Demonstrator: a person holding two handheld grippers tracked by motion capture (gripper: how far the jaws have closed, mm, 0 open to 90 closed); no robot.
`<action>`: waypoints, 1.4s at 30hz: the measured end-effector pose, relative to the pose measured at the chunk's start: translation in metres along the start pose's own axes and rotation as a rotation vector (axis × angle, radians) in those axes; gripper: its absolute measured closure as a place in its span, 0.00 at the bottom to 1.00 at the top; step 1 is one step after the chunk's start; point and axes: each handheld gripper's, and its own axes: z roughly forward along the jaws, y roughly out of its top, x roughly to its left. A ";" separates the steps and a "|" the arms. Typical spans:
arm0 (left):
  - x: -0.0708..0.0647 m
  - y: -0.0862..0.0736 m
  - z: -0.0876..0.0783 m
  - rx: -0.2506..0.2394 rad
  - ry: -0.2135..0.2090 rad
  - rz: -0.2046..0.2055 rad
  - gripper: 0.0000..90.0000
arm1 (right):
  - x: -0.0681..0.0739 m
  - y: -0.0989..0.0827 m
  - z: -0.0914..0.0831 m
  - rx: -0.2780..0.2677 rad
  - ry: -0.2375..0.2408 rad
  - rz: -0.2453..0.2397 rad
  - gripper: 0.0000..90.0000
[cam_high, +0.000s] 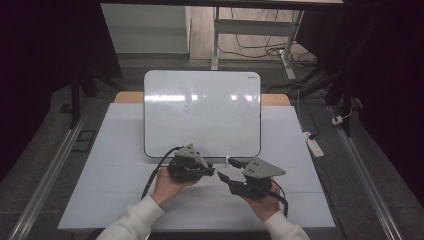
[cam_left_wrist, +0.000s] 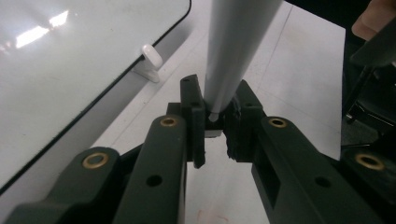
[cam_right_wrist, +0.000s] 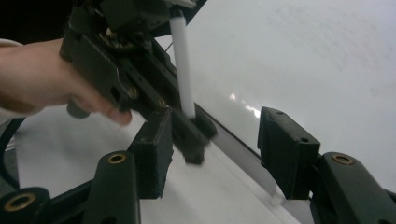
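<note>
1. Your left gripper (cam_high: 209, 171) is clamped on a white marker (cam_left_wrist: 231, 56). In the left gripper view the marker's lower end sits pinched between the two black pads, and its barrel rises straight out from between the fingertips.
2. In the right gripper view the same marker (cam_right_wrist: 183, 70) shows as a slim white stick held in the left gripper (cam_right_wrist: 194, 140), with your left hand (cam_right_wrist: 42, 86) wrapped round the gripper body behind it.
3. Your right gripper (cam_high: 223, 176) stands wide open with nothing between its fingers. In its own view, the gap between its fingers (cam_right_wrist: 152, 154) looks onto the lower edge of a whiteboard (cam_right_wrist: 317, 60).
4. The left gripper's tips lie just ahead of your right gripper's left-hand finger, close to it; I cannot tell whether they touch.
5. From above, the two grippers point toward each other, tips near one another, just in front of the whiteboard (cam_high: 202, 107).
6. The whiteboard lies flat on a white table (cam_high: 115, 165), beyond both sets of fingertips.
7. A small white clip (cam_left_wrist: 152, 58) sits at the board's edge, beyond and to the left of the left gripper's fingertips.
</note>
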 end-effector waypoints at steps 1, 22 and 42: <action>-0.001 0.000 0.001 0.002 -0.001 0.000 0.87 | 0.002 0.002 0.004 0.002 0.003 -0.004 0.51; -0.010 0.001 0.004 -0.008 0.051 0.015 0.70 | 0.022 0.026 0.042 0.052 -0.102 -0.056 0.90; -0.004 -0.083 -0.093 0.007 0.392 -0.007 0.37 | -0.116 0.026 0.050 0.246 -0.362 0.271 0.90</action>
